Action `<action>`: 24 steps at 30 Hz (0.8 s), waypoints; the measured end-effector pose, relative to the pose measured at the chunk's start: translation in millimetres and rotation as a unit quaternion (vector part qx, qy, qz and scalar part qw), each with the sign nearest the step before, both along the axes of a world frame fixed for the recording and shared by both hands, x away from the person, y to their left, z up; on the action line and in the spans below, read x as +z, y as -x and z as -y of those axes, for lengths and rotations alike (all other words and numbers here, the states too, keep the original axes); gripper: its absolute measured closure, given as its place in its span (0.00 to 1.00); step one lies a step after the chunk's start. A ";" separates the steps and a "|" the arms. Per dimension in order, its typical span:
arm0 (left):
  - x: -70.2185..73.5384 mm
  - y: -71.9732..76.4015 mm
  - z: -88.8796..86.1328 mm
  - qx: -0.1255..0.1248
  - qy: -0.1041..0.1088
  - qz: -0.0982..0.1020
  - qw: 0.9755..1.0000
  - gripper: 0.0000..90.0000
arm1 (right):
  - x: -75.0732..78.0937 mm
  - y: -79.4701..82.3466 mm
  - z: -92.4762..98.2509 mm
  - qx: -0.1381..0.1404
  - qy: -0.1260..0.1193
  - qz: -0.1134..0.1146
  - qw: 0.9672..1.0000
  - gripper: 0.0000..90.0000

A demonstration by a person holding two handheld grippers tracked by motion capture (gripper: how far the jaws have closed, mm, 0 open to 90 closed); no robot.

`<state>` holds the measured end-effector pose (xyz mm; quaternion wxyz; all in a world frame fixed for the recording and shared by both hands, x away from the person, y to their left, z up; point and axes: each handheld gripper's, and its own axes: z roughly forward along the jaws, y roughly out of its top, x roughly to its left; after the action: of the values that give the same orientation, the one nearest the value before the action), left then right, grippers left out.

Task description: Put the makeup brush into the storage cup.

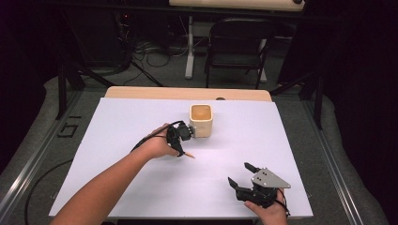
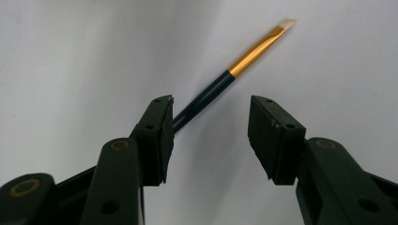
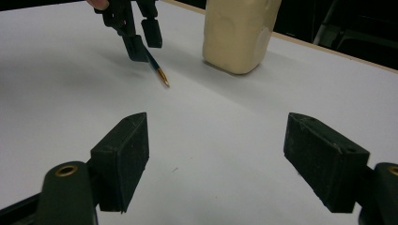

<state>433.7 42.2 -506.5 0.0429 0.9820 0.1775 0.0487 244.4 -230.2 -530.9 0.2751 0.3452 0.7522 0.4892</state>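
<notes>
The left gripper (image 1: 182, 140) is hovering over a brush (image 2: 234, 70) that is lying on the white tabletop (image 1: 234, 154), just in front of a cream cup (image 1: 201, 120). Its jaws are standing apart with the brush handle between them, against one pad (image 2: 162, 136) and clear of the other. The right gripper (image 1: 240, 174) is waiting well apart, near the front edge, its jaws gaping wide with nothing between them.

Bare forearms; each black claw (image 1: 246, 174) has blocky screwed pads, brass pivots, a trailing cable.
</notes>
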 end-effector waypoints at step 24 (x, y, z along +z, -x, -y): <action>-6.2 1.6 17.5 -0.022 -0.001 -0.009 1.000 0.63 | 0.7 0.7 0.7 0.002 0.000 -0.001 1.000 0.25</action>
<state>432.1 24.8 -512.7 0.0416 0.9860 0.1567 0.0393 243.7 -230.9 -530.2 0.2734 0.3443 0.7532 0.4893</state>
